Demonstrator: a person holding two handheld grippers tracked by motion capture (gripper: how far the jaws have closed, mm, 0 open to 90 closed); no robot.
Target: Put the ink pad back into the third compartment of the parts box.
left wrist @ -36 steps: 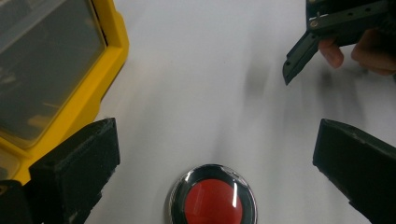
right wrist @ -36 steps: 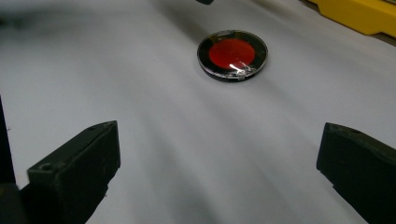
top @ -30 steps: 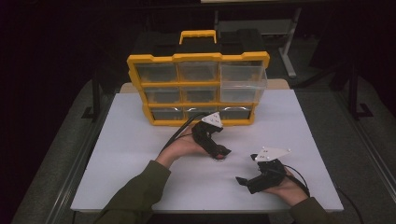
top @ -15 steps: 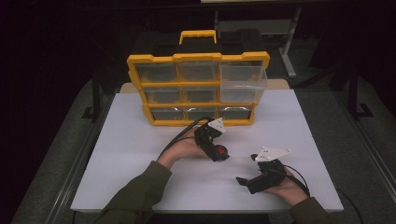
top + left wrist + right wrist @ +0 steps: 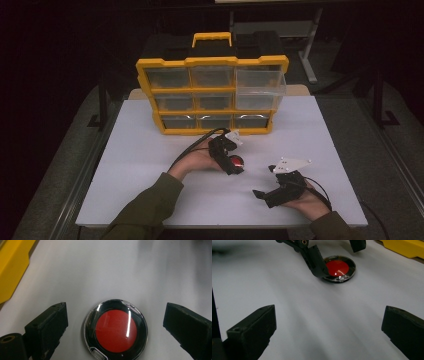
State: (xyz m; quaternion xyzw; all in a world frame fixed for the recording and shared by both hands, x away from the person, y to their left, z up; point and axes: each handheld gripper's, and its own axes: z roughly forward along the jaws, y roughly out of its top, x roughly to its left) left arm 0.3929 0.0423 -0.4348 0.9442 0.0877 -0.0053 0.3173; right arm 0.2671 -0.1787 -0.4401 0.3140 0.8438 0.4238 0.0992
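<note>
A round red disc in a clear-lidded black case (image 5: 238, 161) lies flat on the white table (image 5: 150, 150). My left gripper (image 5: 234, 165) points down over it. In the left gripper view the case (image 5: 116, 330) sits between the jaws with a gap on each side. The left gripper (image 5: 116, 313) has just been closing its jaws, and the pads stand apart from the case. My right gripper (image 5: 266, 182) rests open at the front right with bare table between its fingers (image 5: 252, 335). Its view shows the case (image 5: 338, 268) straddled by the left gripper (image 5: 337, 255).
A yellow organizer (image 5: 212, 95) with several clear drawers stands upright at the back of the table. Its top right drawer (image 5: 260, 87) is pulled out. A black cable (image 5: 192, 147) trails from the left gripper toward the organizer.
The left gripper has shifted a little to the right and toward the table's front. The red case now shows between its jaws. The right hand has kept still.
</note>
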